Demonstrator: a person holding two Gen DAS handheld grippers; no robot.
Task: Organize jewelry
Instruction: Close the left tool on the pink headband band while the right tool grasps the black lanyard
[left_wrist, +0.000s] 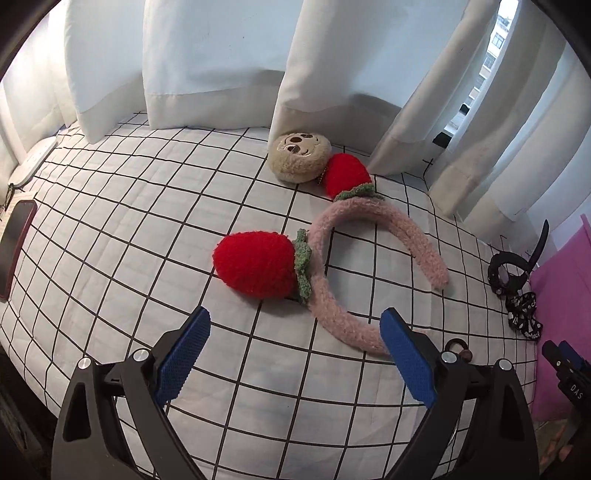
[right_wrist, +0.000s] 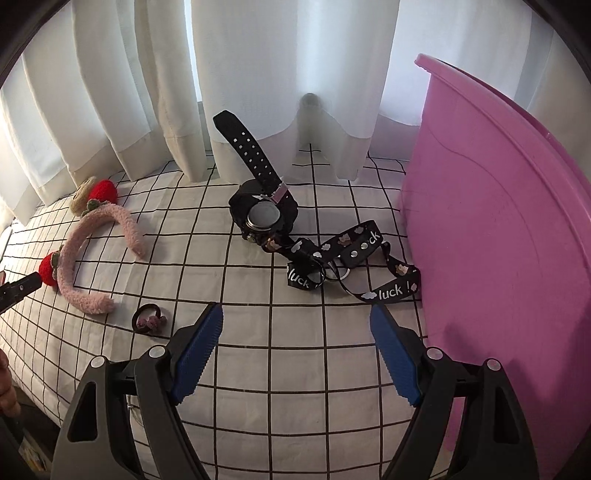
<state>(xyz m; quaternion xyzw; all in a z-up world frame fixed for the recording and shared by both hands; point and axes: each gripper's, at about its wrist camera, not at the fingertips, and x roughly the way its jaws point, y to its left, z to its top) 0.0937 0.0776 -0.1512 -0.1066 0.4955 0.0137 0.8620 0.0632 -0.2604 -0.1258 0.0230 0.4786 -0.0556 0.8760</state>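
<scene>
Both grippers, left (left_wrist: 295, 326) & right (right_wrist: 296, 319), are spread wide w/ nothing held; fluffy pink strawberry headband (left_wrist: 369, 236) is left untouched.

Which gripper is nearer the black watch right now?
Right. The right gripper hangs open just short of the black watch; the left gripper is off to its left, over the pink headband.

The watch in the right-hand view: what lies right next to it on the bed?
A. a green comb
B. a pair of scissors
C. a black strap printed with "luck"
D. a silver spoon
C: the watch lies on the checked bedcover with the black strap, printed "luck", touching its near side.
</scene>
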